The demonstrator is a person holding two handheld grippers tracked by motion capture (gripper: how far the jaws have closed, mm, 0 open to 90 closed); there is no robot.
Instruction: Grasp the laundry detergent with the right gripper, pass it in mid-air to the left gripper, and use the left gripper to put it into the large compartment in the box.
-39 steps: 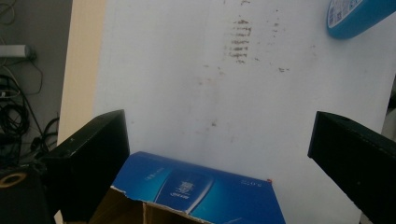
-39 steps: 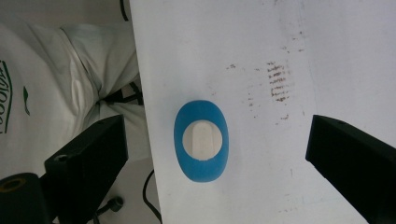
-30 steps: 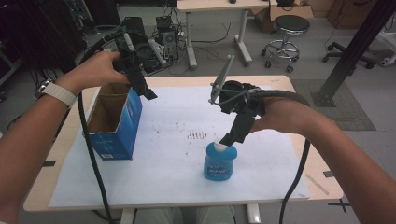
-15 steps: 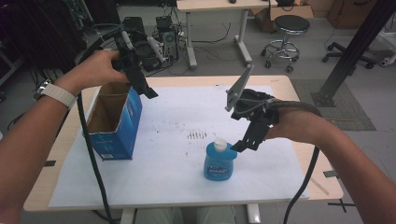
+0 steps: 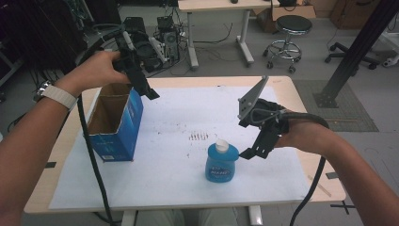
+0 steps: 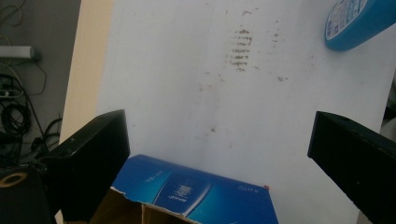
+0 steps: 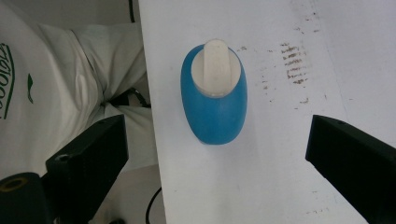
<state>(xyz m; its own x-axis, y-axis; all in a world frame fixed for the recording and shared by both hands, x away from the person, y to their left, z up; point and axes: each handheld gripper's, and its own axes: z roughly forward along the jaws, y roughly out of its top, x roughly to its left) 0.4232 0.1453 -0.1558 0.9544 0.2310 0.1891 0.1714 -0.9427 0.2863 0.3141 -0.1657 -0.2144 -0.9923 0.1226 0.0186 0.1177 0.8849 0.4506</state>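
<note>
Standing upright: blue bottle (image 5: 221, 161) with a white cap (image 5: 221, 146), near the middle of the table (image 5: 301, 165), on its white sheet (image 5: 188, 117).
Right tongs (image 5: 248, 154): just right of the bottle's cap in the high view, jaws wide apart, holding nothing; in the right gripper view the blue bottle (image 7: 214, 99) lies between and beyond the two jaws.
Left tongs (image 5: 149, 94): above the far right corner of the blue carton (image 5: 114, 123), jaws wide apart, empty.
Blue carton: open-topped, at the left of the sheet, well apart from the bottle.
Left gripper view: carton rim (image 6: 196, 198) low between the jaws, bottle (image 6: 357, 21) at the far corner.
Brown smudges (image 5: 198, 136): on the sheet, just beyond the bottle.
</note>
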